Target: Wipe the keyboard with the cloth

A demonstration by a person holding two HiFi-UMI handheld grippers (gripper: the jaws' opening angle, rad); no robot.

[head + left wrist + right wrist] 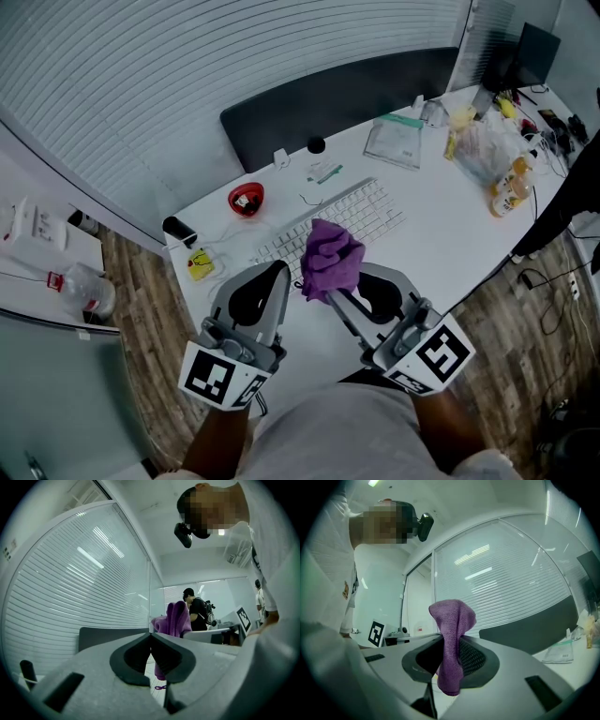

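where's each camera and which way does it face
Head view: person's head, steeply down at keyboard; left claw, right claw, forearms.
Left gripper view: rides left claw, along shut jaws toward blinds; torso at right.
Right gripper view: rides right claw, along jaws clamping purple cloth; torso at left.
Shared: purple cloth in all three.

Bare table right of keyboard, red bowl left
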